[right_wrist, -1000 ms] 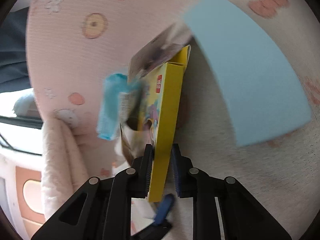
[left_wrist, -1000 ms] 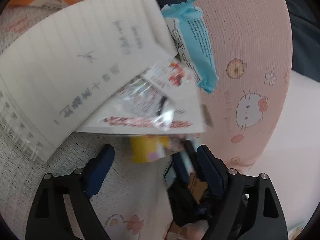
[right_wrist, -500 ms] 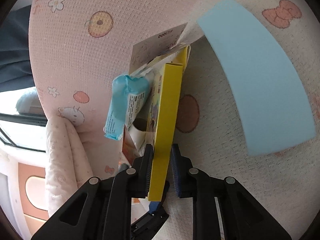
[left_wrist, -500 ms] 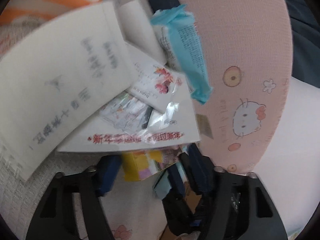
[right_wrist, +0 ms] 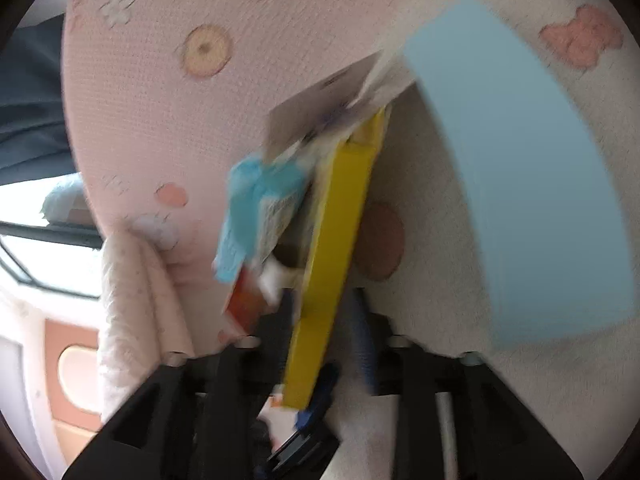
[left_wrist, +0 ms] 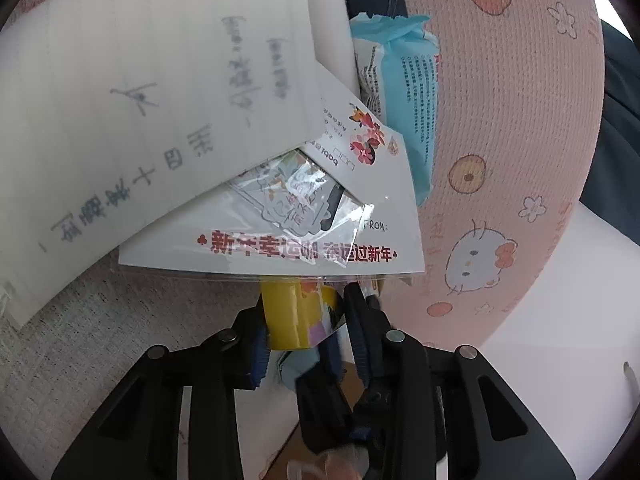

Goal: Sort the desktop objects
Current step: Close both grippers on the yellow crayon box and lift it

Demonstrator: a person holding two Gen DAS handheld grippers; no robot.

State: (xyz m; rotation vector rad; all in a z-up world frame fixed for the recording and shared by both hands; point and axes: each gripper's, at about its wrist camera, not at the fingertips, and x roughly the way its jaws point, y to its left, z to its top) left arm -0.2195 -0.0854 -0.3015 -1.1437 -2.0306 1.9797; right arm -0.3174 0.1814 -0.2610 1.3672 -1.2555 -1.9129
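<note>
My left gripper has just been closing and now grasps the yellow box; my right gripper has just been opening, released around that box.

Illumination is soft, diffuse daylight; the window at the left edge of the right wrist view is overexposed. The right wrist view shows heavy motion blur throughout, the left wrist view only slight blur on the handwritten sheet. Both views show fisheye curvature and dark corner vignetting.

My left tongs have just been closing around a yellow cardboard box; my right tongs have just been opening, pads off it.
</note>
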